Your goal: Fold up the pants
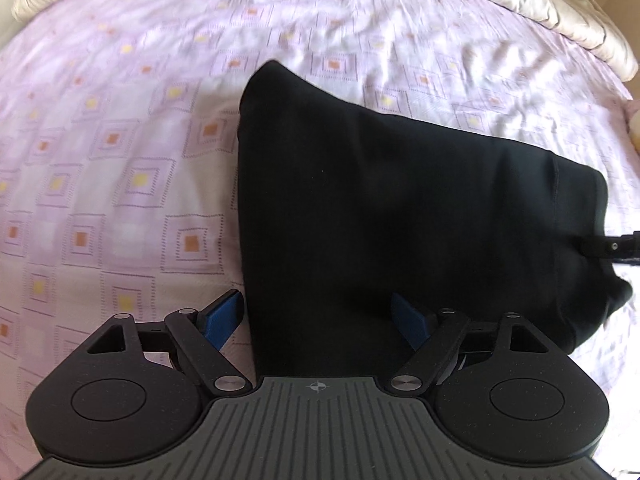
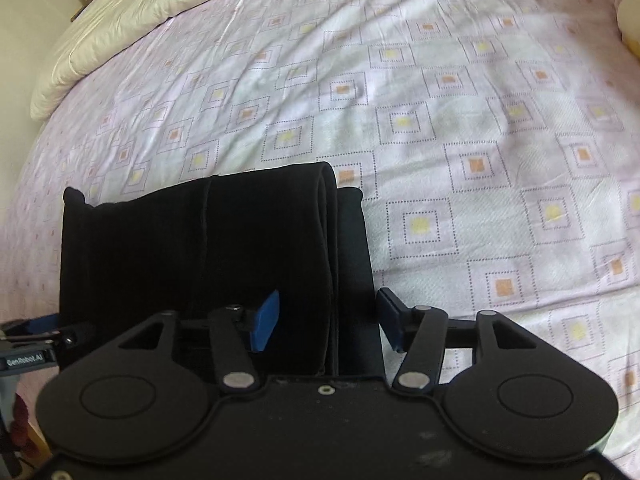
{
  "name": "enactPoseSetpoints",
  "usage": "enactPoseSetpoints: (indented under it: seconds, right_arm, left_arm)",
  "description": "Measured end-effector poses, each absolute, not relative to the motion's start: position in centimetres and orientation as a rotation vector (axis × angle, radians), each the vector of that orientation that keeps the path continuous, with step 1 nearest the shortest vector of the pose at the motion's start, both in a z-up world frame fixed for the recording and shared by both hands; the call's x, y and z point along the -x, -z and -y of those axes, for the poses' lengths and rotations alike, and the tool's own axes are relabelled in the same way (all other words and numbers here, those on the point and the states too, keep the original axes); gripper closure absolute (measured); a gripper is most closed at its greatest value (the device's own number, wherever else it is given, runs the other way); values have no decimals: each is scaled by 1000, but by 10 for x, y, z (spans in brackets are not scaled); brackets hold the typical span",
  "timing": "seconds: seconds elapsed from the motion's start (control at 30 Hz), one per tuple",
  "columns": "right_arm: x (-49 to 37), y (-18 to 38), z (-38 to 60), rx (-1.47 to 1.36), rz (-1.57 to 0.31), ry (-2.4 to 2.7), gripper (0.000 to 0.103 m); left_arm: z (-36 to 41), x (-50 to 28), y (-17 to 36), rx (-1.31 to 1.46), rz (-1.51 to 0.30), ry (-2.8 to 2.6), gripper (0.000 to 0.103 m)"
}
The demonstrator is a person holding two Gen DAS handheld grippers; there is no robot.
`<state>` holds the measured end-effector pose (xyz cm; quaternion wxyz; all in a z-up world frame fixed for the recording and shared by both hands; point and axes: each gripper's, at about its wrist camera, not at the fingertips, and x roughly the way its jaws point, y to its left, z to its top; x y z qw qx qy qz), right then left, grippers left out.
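Observation:
Black pants (image 1: 400,200) lie folded into a compact block on the bed sheet (image 1: 120,160). My left gripper (image 1: 316,320) hovers open over the block's near left edge, one blue pad off the cloth and the other above it. In the right wrist view the pants (image 2: 200,248) show stacked layers along their right edge. My right gripper (image 2: 328,318) stands open astride that layered edge, and its pads do not squeeze it. Each gripper shows at the edge of the other's view: the right one (image 1: 612,246) and the left one (image 2: 36,336).
The pink sheet (image 2: 480,160) with its square pattern spreads wide around the pants. A cream duvet (image 1: 560,12) is bunched along the far edge, seen too in the right wrist view (image 2: 120,24). A pale yellowish object (image 2: 632,12) sits at the far right.

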<state>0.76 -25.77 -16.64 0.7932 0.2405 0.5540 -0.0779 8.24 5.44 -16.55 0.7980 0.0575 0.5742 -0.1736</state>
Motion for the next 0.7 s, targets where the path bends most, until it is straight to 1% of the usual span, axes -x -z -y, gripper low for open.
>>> enactPoseSetpoints:
  seconds: [0.1, 0.13, 0.27, 0.3, 0.5, 0.67, 0.7]
  right_arm:
    - [-7, 177, 267, -614, -1183, 151, 37]
    - [-8, 178, 269, -621, -1180, 140, 36]
    - [-8, 178, 269, -607, -1178, 89, 32]
    - [-9, 179, 268, -604, -1175, 78, 30]
    - [-10, 179, 262, -571, -1157, 30, 22]
    - [-13, 180, 260, -537, -1130, 1, 18]
    - [-14, 180, 261, -546, -1135, 1, 19]
  left_arm:
    - [-59, -89, 171, -65, -1260, 374, 15]
    - [-59, -91, 172, -53, -1264, 376, 11]
    - [-53, -94, 175, -56, -1271, 372, 4]
    - [-52, -96, 175, -50, -1274, 370, 0]
    - [-45, -103, 175, -45, -1286, 366, 0]
    - [-43, -112, 175, -31, -1329, 354, 0]
    - [-43, -112, 174, -34, -1331, 356, 2]
